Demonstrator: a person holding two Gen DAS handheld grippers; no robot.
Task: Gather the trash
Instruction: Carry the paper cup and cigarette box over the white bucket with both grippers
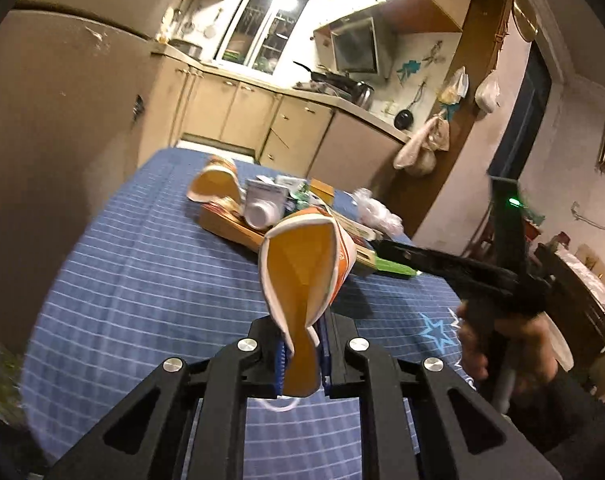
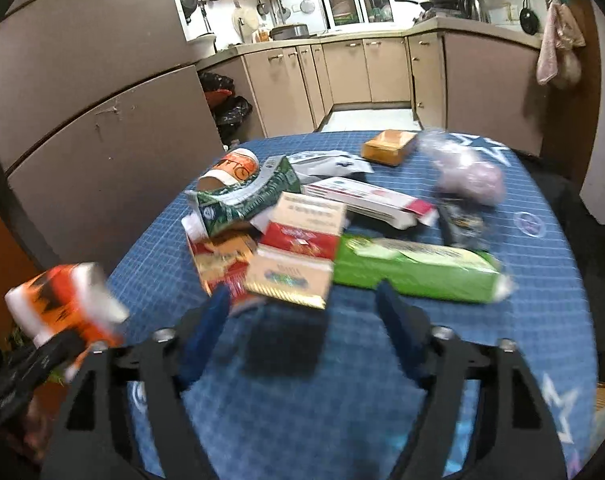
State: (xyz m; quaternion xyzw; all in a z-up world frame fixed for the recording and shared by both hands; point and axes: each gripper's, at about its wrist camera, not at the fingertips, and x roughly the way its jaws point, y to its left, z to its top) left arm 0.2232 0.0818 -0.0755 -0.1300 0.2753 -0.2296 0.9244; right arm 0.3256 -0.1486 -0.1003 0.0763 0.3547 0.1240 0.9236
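A blue checked cloth covers the worktop (image 2: 542, 280) in a kitchen with beige cabinets (image 2: 342, 68). The left claw (image 1: 302, 356) pinches a flattened orange paper cup (image 1: 302, 276) above the cloth. The right claw (image 2: 302, 308) hangs spread before piled cartons (image 2: 294, 256) and a green packet (image 2: 414, 268).

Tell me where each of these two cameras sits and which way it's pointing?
Left wrist: rides on the left gripper, looking across the blue table toward the kitchen; its fingers pinch a squashed orange paper cup, and the right gripper and hand show.
Right wrist: rides on the open right gripper, looking over the trash pile to the cabinets; the left gripper shows at lower left.
Shared: table, held cup, green package.
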